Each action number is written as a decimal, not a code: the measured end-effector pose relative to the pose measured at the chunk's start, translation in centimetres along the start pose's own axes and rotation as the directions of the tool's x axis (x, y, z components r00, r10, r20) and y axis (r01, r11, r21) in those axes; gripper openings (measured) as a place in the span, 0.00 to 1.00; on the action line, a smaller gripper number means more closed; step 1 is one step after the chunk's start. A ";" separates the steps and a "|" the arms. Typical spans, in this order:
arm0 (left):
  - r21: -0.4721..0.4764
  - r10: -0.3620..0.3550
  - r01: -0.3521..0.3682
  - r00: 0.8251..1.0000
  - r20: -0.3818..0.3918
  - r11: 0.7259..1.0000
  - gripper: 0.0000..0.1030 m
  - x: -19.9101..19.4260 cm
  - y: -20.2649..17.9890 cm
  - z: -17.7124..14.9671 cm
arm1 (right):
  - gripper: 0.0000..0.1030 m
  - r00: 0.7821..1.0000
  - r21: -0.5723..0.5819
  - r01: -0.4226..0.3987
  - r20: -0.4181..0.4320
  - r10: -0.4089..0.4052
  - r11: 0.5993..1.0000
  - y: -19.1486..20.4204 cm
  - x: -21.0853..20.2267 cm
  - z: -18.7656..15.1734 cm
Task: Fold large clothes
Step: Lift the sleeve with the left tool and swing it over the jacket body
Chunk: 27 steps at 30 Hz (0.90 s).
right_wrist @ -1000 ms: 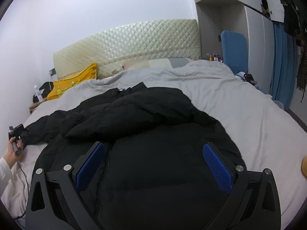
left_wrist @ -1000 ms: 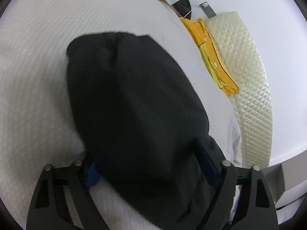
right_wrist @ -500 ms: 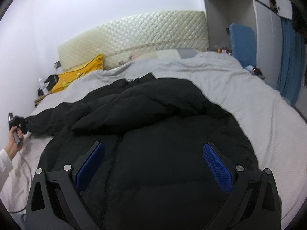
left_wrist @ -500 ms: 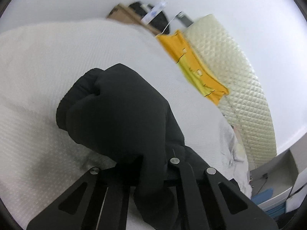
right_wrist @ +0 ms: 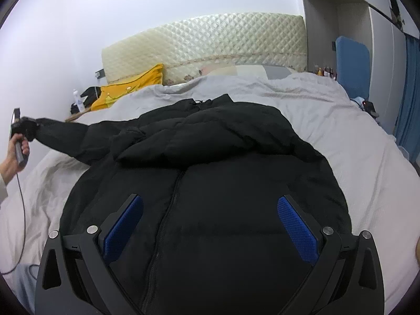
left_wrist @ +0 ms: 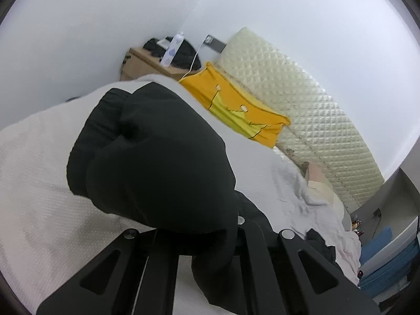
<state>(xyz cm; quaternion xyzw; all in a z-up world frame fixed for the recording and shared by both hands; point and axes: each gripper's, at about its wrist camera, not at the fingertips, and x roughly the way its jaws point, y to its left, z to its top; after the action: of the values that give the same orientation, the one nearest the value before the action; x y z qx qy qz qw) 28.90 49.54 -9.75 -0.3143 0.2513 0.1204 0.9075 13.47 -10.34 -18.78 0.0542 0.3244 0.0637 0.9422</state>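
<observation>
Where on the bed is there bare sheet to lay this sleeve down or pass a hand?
Bare sheet lies right of the black jacket, toward the blue curtain. Another strip runs between collar and headboard. It is crowded on the left, where the left gripper holds the sleeve near the yellow pillow.

Your black jacket [right_wrist: 210, 183] is matt, puffy cloth; the bedsheet [left_wrist: 39, 183] is woven and dimpled; the headboard [right_wrist: 210, 39] is glossy and quilted.

I see the jacket [right_wrist: 210, 173] lying on the bed [right_wrist: 367, 157]; behind the jacket stands the headboard [right_wrist: 210, 42], the pillow [right_wrist: 131, 89] to its rear left.
</observation>
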 end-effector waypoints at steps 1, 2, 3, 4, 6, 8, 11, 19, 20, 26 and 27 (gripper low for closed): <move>0.009 0.000 0.000 1.000 0.003 1.000 0.04 -0.4 -0.5 0.1 | 1.00 1.000 -0.001 -0.004 0.010 0.004 1.000 -0.1 -0.4 0.0; 0.019 -0.002 0.001 1.000 0.006 1.000 0.04 -0.8 -1.2 0.3 | 1.00 1.000 -0.004 -0.004 0.022 0.004 1.000 -0.2 -0.8 0.0; 0.033 -0.003 0.003 1.000 0.010 0.999 0.04 -1.4 -2.0 0.4 | 1.00 1.000 -0.007 -0.006 0.030 0.006 1.000 -0.2 -1.1 0.1; 0.048 -0.005 0.004 1.000 0.016 0.999 0.04 -2.1 -2.9 0.5 | 1.00 0.999 -0.011 -0.009 0.037 0.009 1.000 -0.3 -1.3 0.1; 0.071 -0.010 0.009 1.000 0.022 0.997 0.04 -2.9 -4.6 0.6 | 1.00 0.999 -0.016 -0.017 0.046 0.018 1.000 -0.5 -1.8 0.1; 0.084 -0.014 0.012 1.000 0.018 0.996 0.04 -3.7 -6.1 0.7 | 1.00 0.999 -0.024 -0.033 0.042 0.034 0.999 -0.7 -2.0 0.2; 0.120 -0.030 0.027 0.999 0.023 0.992 0.04 -5.4 -8.9 0.7 | 1.00 0.998 -0.032 -0.062 0.024 0.062 0.998 -1.3 -1.9 0.7; 0.215 -0.060 0.049 0.997 0.046 0.975 0.04 -8.1 -16.2 -0.2 | 1.00 0.994 -0.080 -0.092 0.058 0.097 0.993 -2.5 -2.7 1.1; 0.224 -0.061 0.049 0.997 0.048 0.973 0.04 -8.4 -17.1 -0.5 | 1.00 0.993 -0.080 -0.097 0.059 0.102 0.992 -2.7 -2.7 1.1; 0.286 -0.075 0.056 0.996 0.055 0.957 0.04 -9.6 -22.6 -1.9 | 1.00 0.988 -0.079 -0.100 0.106 0.108 0.992 -4.3 -3.6 1.9; 0.301 -0.080 0.059 0.995 0.057 0.952 0.04 -9.7 -23.8 -2.2 | 1.00 0.988 -0.082 -0.093 0.114 0.102 0.992 -4.6 -3.7 2.0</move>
<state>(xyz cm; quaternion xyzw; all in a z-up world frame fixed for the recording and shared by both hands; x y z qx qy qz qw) 28.79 29.17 6.03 -0.1777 0.2240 0.0595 0.9564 12.18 -15.60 -15.63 0.0375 0.2623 0.1186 0.9569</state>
